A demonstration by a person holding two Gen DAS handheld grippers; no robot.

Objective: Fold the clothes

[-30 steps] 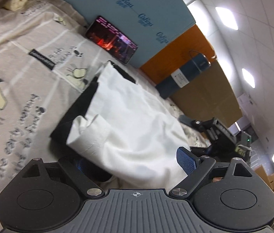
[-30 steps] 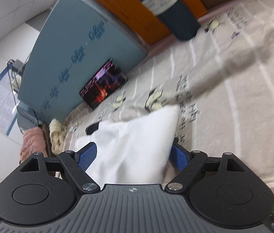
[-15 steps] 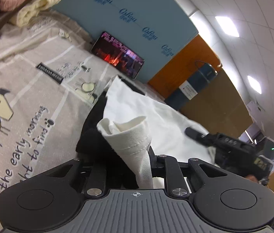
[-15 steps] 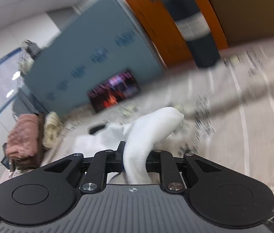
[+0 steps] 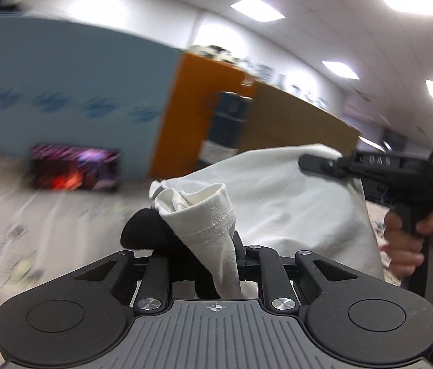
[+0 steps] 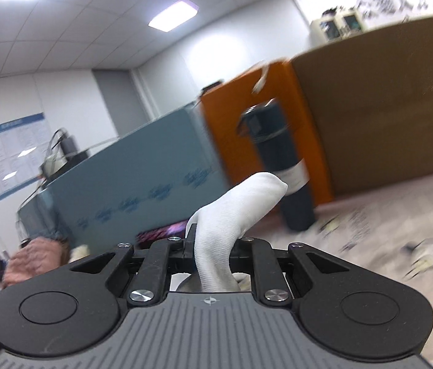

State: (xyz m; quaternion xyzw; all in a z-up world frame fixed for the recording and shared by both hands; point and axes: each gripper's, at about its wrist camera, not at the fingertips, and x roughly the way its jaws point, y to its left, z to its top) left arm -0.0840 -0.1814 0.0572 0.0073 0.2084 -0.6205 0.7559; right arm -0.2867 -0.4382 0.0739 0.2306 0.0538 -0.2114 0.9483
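fabric fills the gap between the fingers of the left gripper, which are closed tight on a bunched white hem and a black layer of the white garment. the cloth rises from that pinch in a crumpled cone and spreads right as a broad white sheet held up off the bed. at its far upper corner the right gripper grips the same garment, held by a hand wrapped around its handle. in the right wrist view the fingers of the right gripper are likewise pressed together on a white fold that stands up and bends to the right. beyond the garment the printed bedsheet is blurred. a glowing tablet leans against a blue foam board, beside an orange panel, a dark blue cylinder and brown cardboard. pink knitwear sits at the left edge of the right wrist view.
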